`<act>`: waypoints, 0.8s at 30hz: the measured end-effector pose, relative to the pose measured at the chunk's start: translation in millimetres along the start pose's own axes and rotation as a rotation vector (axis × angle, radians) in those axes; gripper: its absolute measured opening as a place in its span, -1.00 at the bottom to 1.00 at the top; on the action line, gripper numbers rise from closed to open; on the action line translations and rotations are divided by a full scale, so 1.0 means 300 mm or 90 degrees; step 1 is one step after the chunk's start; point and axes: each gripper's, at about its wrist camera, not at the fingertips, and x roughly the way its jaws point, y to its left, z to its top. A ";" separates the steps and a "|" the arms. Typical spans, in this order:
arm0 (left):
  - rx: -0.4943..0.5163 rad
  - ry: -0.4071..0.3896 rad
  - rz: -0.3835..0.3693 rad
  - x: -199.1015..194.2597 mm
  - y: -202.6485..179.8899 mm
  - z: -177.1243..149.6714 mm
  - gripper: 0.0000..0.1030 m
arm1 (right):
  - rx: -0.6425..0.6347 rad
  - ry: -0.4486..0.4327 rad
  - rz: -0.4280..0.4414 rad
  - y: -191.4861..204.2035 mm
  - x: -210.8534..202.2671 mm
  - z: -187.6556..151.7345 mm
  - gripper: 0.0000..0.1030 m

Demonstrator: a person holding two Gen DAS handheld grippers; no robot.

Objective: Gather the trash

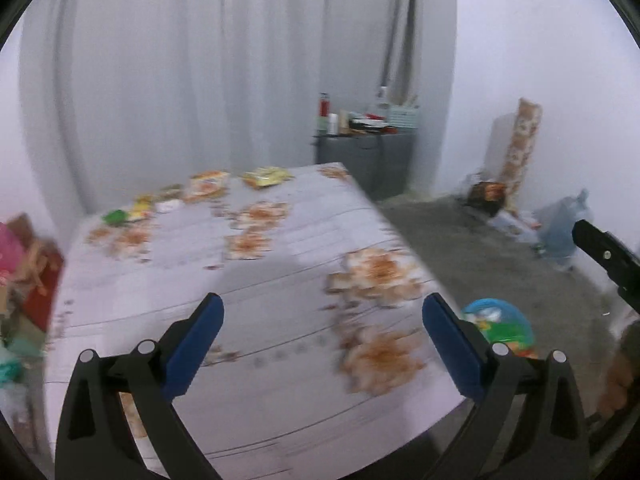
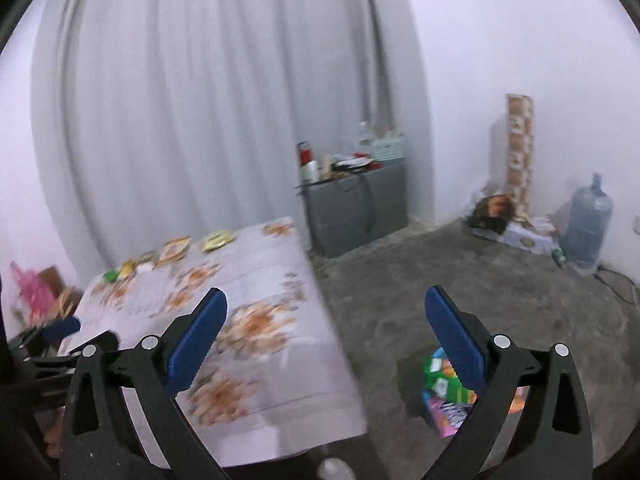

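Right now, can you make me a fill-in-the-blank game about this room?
1. The left gripper has its jaws ____.
2. The snack wrappers lie at the ____ end of the table.
3. The water jug stands on the ____.

Missing words: open; far; floor

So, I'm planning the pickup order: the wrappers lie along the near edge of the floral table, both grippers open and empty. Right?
Not quite: the wrappers lie along the far edge of the floral table, by the curtain, as the left wrist view shows. Both the left gripper and right gripper are open and empty.
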 end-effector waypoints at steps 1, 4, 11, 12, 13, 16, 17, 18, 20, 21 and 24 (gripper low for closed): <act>0.003 0.004 0.014 -0.007 0.007 -0.019 0.89 | -0.011 0.025 -0.009 0.020 0.018 -0.010 0.85; -0.017 0.040 0.056 -0.002 0.041 -0.085 0.89 | -0.048 0.117 -0.033 0.074 0.081 -0.071 0.85; -0.077 0.180 0.102 0.044 0.097 -0.262 0.89 | -0.138 0.204 -0.043 0.156 0.109 -0.224 0.85; -0.080 0.197 0.109 0.052 0.101 -0.279 0.89 | -0.144 0.211 -0.047 0.161 0.109 -0.238 0.85; -0.081 0.206 0.113 0.060 0.101 -0.287 0.89 | -0.145 0.216 -0.049 0.168 0.101 -0.255 0.85; -0.087 0.219 0.124 0.069 0.109 -0.298 0.89 | -0.138 0.232 -0.054 0.190 0.080 -0.284 0.85; -0.087 0.217 0.127 0.067 0.109 -0.297 0.89 | -0.136 0.235 -0.057 0.193 0.081 -0.293 0.85; -0.087 0.213 0.129 0.062 0.110 -0.294 0.89 | -0.134 0.238 -0.060 0.194 0.077 -0.300 0.85; -0.085 0.203 0.132 0.051 0.107 -0.292 0.89 | -0.134 0.241 -0.061 0.191 0.079 -0.307 0.85; -0.084 0.200 0.133 0.047 0.110 -0.290 0.89 | -0.134 0.241 -0.063 0.190 0.078 -0.310 0.85; -0.084 0.196 0.140 0.039 0.112 -0.281 0.89 | -0.133 0.243 -0.069 0.178 0.079 -0.317 0.85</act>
